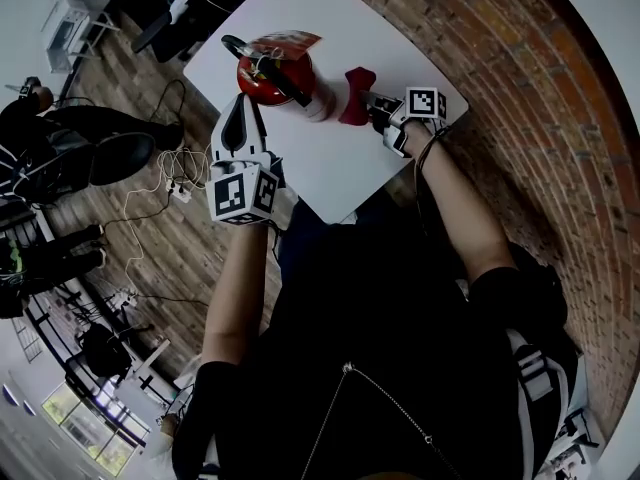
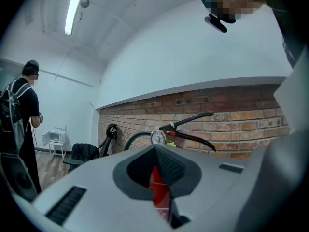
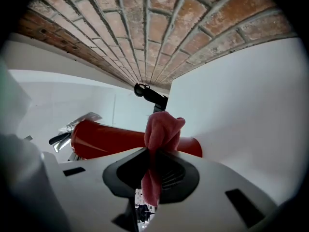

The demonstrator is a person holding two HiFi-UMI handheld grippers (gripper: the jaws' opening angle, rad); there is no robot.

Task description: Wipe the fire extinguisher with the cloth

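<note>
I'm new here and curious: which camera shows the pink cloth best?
The right gripper view: the cloth sits large at its middle, pinched in the right gripper. The head view shows it small beside the fire extinguisher; the left gripper view shows none.

This looks like a lab-style workroom: a red brick wall (image 1: 520,88), a plain white square worktop (image 1: 330,173), a wood-plank floor (image 1: 170,258) with loose white cables (image 1: 160,173), and a fluorescent ceiling tube (image 2: 73,8).

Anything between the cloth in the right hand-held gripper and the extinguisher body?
Nothing visible. The right hand-held gripper is shut on the cloth, whose bunched end sits right at the fire extinguisher, near its base. The left hand-held gripper is on the extinguisher's other side, out of the cloth's path.
</note>
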